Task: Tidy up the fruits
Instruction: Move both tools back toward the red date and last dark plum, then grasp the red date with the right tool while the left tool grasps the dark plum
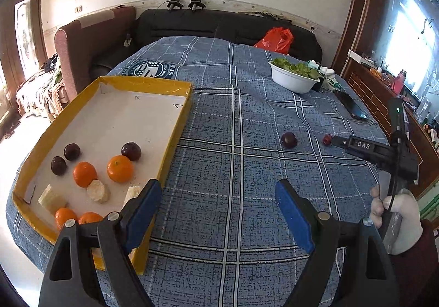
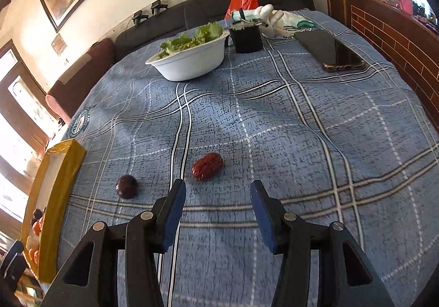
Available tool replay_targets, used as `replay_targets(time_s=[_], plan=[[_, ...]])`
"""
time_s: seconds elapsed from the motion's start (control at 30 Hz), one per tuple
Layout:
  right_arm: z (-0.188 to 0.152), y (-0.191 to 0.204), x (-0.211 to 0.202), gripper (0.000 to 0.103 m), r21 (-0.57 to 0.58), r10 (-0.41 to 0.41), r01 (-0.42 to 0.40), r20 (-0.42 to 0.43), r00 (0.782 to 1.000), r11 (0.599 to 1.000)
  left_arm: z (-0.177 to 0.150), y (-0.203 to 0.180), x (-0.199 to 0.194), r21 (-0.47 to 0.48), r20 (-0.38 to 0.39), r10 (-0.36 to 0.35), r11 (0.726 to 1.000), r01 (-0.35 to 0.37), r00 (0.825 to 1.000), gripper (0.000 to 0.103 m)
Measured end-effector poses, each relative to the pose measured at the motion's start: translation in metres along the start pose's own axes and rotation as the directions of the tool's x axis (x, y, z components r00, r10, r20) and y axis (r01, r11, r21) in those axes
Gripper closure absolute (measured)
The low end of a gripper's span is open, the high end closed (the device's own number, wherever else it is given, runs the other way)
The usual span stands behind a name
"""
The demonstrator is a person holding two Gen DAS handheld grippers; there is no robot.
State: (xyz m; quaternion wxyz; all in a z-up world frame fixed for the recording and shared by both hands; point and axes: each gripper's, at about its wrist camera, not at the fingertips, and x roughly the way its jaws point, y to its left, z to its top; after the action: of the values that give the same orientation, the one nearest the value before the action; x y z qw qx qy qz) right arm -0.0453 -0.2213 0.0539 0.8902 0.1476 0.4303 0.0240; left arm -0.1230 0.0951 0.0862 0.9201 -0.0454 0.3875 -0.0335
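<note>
Left wrist view is aimed obliquely down over the yellow tray (image 1: 175, 126) edge, close to the blue plaid cloth (image 1: 233, 169). Right wrist view is pitched down likewise, rolled. Shared: dark plum (image 1: 289, 140) (image 2: 126, 186), white bowl (image 1: 293, 79) (image 2: 192, 62), phone (image 1: 352, 108) (image 2: 332, 51).

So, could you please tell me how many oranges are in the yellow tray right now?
4: two mid-tray, and two at the near edge, partly behind the left gripper. More may be hidden there.

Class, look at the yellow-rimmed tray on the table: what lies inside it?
Inside the tray: three dark plums, four oranges and pale peeled pieces. The left gripper covers its near corner, so anything there is hidden.
</note>
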Motion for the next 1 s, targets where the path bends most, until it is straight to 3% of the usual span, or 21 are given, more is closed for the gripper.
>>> replay_targets(time_s=[0.23, 0.3, 0.33, 0.37, 0.57, 0.83, 0.9, 0.93, 0.97, 1.0], plan=[[0.011, 0.008, 0.026, 0.050, -0.028, -0.033, 0.033, 0.009, 0.999, 0.999, 0.011, -0.020, 0.036, 0.045, -0.069, -0.034, 0.998, 0.037, 0.997, 0.019], [0.010, 0.011, 0.027, 0.060, -0.054, -0.040, 0.041, 0.025, 0.999, 0.998, 0.017, -0.028, 0.047, 0.065, -0.081, -0.044, 0.997, 0.049, 0.996, 0.019], [0.010, 0.013, 0.029, 0.070, -0.066, -0.042, 0.044, 0.027, 0.999, 0.997, 0.021, -0.033, 0.053, 0.075, -0.085, -0.049, 0.996, 0.056, 0.995, 0.019], [0.009, 0.015, 0.029, 0.072, -0.077, -0.035, 0.037, 0.028, 0.999, 0.996, 0.024, -0.038, 0.060, 0.083, -0.093, -0.053, 0.995, 0.061, 0.994, 0.019], [0.007, 0.017, 0.022, 0.072, -0.105, 0.006, 0.000, 0.060, 0.998, 0.994, 0.043, -0.065, 0.102, 0.115, -0.128, -0.090, 0.988, 0.105, 0.988, 0.019], [0.008, 0.009, 0.023, 0.072, -0.061, 0.039, -0.037, 0.036, 0.999, 0.997, 0.059, -0.104, 0.155, 0.178, -0.185, -0.144, 0.968, 0.177, 0.972, 0.020], [0.008, 0.009, 0.022, 0.072, -0.057, 0.044, -0.042, 0.035, 0.998, 0.998, 0.061, -0.110, 0.163, 0.191, -0.187, -0.149, 0.964, 0.184, 0.971, 0.028], [0.008, 0.009, 0.022, 0.072, -0.057, 0.046, -0.044, 0.036, 0.998, 0.997, 0.061, -0.113, 0.167, 0.196, -0.193, -0.149, 0.963, 0.187, 0.970, 0.044], [0.008, 0.009, 0.021, 0.072, -0.057, 0.047, -0.045, 0.037, 0.998, 0.997, 0.060, -0.115, 0.170, 0.202, -0.199, -0.144, 0.962, 0.185, 0.969, 0.068], [0.008, 0.010, 0.021, 0.072, -0.058, 0.048, -0.046, 0.039, 0.998, 0.997, 0.059, -0.117, 0.173, 0.206, -0.210, -0.140, 0.961, 0.183, 0.968, 0.077]])
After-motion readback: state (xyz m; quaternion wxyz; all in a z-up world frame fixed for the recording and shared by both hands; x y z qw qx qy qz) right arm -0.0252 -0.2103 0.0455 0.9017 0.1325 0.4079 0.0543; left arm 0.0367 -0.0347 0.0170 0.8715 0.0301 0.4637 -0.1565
